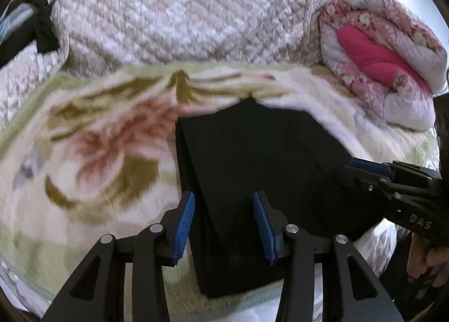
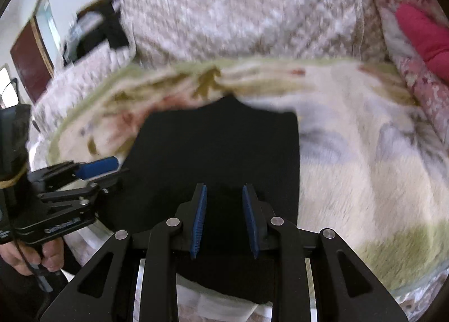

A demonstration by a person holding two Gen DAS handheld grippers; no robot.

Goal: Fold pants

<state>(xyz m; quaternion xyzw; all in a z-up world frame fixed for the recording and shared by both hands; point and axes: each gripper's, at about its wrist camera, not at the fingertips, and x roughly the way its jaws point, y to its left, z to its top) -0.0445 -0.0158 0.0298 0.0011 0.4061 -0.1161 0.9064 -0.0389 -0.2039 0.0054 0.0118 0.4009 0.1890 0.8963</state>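
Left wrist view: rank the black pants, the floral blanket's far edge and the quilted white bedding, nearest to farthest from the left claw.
1. Black pants: folded, directly under the left claw.
2. Floral blanket: its far edge lies beyond the pants.
3. Quilted white bedding: heaped behind the blanket, at the top.

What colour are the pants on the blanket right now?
Plain black pants, no visible pattern, lying folded on the floral blanket. Left wrist view shows them best.

The left gripper points forward and down, its blue pads set well apart with nothing pressed between them. The right gripper tilts the same way, its jaws narrower and parted, pads free. A hand grips the left gripper's handle from below.
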